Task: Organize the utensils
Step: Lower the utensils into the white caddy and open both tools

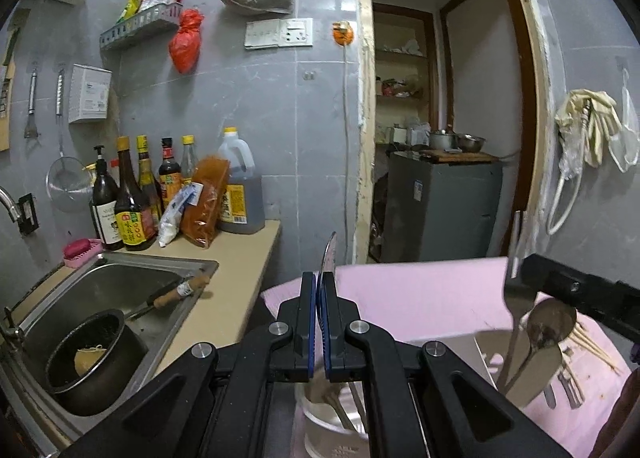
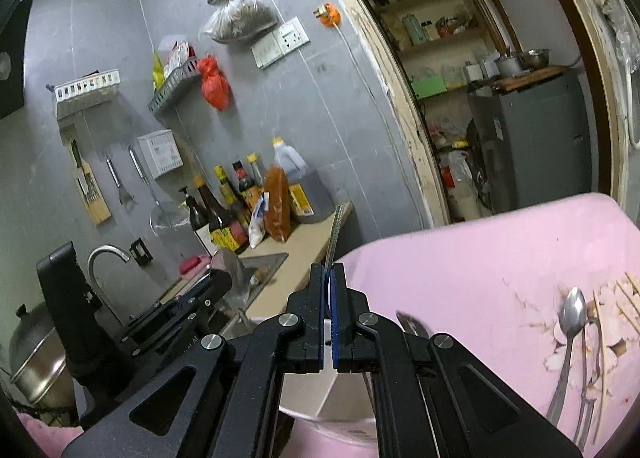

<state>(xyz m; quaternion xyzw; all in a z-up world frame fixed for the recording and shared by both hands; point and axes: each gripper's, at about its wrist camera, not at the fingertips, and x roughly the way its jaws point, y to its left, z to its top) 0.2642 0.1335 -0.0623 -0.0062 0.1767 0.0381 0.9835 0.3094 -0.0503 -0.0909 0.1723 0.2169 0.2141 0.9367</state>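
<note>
My left gripper [image 1: 319, 286] is shut on a thin metal utensil [image 1: 329, 254] that stands up between its pads, above a clear plastic cup [image 1: 320, 414] holding several utensils. My right gripper [image 2: 330, 278] is shut on a slim metal utensil handle [image 2: 335, 232] pointing up and away; it also shows at the right of the left wrist view [image 1: 514, 246]. A steel holder [image 1: 532, 374] with a spoon [image 1: 550, 324] in it stands on the pink table [image 1: 420, 294]. More spoons [image 2: 572, 318] and chopsticks [image 2: 600, 342] lie on the pink cloth [image 2: 500, 258].
A steel sink [image 1: 100, 286] at the left holds a dark pot [image 1: 92, 354] and a wooden-handled tool [image 1: 176, 292]. Sauce bottles [image 1: 132, 198] stand on the counter behind it. A doorway with a grey fridge [image 1: 440, 206] is beyond the table.
</note>
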